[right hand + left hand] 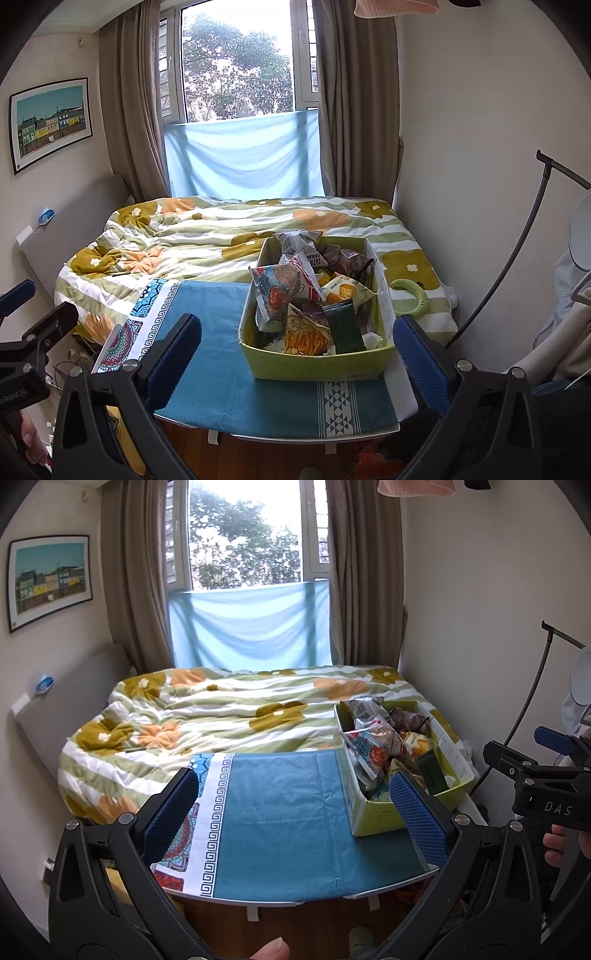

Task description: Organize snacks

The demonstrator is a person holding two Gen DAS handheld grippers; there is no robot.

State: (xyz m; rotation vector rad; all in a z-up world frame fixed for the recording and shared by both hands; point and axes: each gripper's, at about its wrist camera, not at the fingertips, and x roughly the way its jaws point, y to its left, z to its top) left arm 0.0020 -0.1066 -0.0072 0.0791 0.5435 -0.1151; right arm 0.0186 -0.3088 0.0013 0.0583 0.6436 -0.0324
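The green box (317, 363) of snacks (306, 295) is parked on the right side of the small table (207, 387), its long axis running away from the cameras toward the bed (184, 236) and window (236, 66). Packets are piled in loose, tilted every which way; a dark green one (345, 325) is stood near the front wall. A teal cloth (280, 812) is spread over the table. A green ring (410, 297) is left on the duvet just right of the box, and a curved stand (517, 251) is seen further right.

The left gripper (295, 812) is held wide open over bare cloth, nothing gripped. The right gripper (297, 360) is spread wide too, lined up on the box, empty, contact not clear.
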